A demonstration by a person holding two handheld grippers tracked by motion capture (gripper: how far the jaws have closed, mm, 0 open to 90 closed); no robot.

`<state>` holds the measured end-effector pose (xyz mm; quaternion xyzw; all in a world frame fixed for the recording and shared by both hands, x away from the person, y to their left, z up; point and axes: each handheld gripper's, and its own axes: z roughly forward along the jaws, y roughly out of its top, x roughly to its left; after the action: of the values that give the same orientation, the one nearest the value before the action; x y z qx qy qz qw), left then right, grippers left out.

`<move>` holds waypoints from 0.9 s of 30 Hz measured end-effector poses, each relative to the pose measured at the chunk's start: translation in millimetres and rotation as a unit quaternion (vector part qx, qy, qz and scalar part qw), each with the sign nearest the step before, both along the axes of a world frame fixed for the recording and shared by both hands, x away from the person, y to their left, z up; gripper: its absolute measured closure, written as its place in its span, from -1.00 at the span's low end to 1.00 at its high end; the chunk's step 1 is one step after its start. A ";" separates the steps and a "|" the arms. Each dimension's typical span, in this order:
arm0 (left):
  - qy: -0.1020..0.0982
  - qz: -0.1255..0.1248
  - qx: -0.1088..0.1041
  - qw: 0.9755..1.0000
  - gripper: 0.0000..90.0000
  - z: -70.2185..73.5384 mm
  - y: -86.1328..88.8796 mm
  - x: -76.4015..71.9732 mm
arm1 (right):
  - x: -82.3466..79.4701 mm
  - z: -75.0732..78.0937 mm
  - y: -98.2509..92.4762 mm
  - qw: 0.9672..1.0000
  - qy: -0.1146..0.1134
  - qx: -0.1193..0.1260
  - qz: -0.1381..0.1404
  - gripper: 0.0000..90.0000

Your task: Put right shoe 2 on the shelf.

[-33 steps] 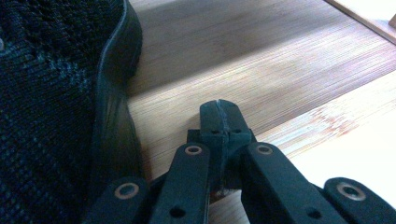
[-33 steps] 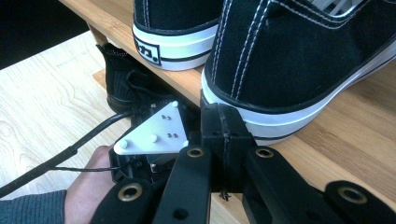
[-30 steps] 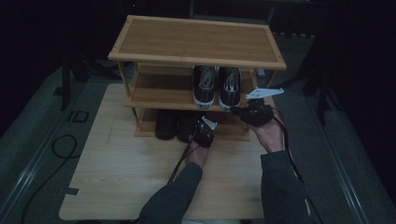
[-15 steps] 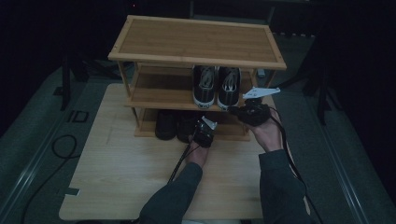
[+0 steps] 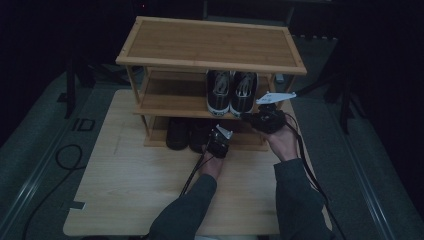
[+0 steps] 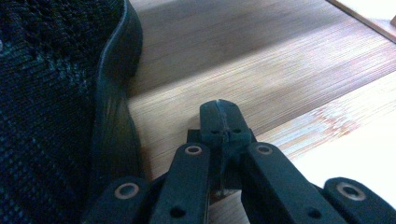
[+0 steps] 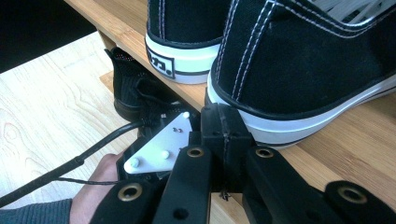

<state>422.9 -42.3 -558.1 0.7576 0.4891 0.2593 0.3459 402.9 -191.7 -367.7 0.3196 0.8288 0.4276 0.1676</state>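
While both hands work at the front of the bamboo shoe rack (image 5: 210, 45), we take that rack as our landmark for every position.

Left gripper (image 6: 219, 112): we see its jaws pressed together, with nothing between them. Its tips lie low over the rack's bottom shelf (image 6: 261, 70), just beside the rubber sole edge of a black knit shoe (image 6: 51, 93). From above, the left gripper (image 5: 219, 141) sits at the front edge of the bottom shelf, next to the pair of dark shoes (image 5: 187, 134) stored there. That pair stands with its long axis running front to back in the rack; which end faces us we cannot tell in the dim high view.

Right gripper (image 7: 224, 126): we see its jaws pressed together and empty. Its tips stand right at the white sole band of the nearer black canvas sneaker (image 7: 303, 60), at the front edge of the rack's middle shelf (image 7: 355, 135); whether they touch the sole we cannot tell. From above, the right gripper (image 5: 267, 119) is at the right front corner of the middle shelf.

The pair of black canvas sneakers (image 5: 232, 92) stands side by side on the right half of the middle shelf. Their long axes run front to back; the heels, one with a label patch (image 7: 161, 64), face the rack's front, and the toes point toward its rear.

The rack stands on a wooden table (image 5: 130, 190).
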 end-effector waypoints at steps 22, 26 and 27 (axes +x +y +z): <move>0.000 -0.004 0.000 1.000 1.00 0.0 0.3 0.1 | -25.0 -10.4 -25.8 1.000 -0.002 -0.008 -0.030 0.95; 0.001 -0.004 0.000 1.000 1.00 0.1 0.4 0.2 | -27.4 -24.8 -36.6 0.999 0.017 -0.012 -0.049 0.93; 0.000 -0.003 -0.002 1.000 1.00 0.0 0.2 0.2 | -27.5 -29.2 -39.0 0.998 0.022 -0.013 -0.052 0.93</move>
<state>423.1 -42.2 -558.0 0.7588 0.4870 0.2570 0.3477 375.3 -230.7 -397.0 0.3689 0.8200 0.4008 0.1756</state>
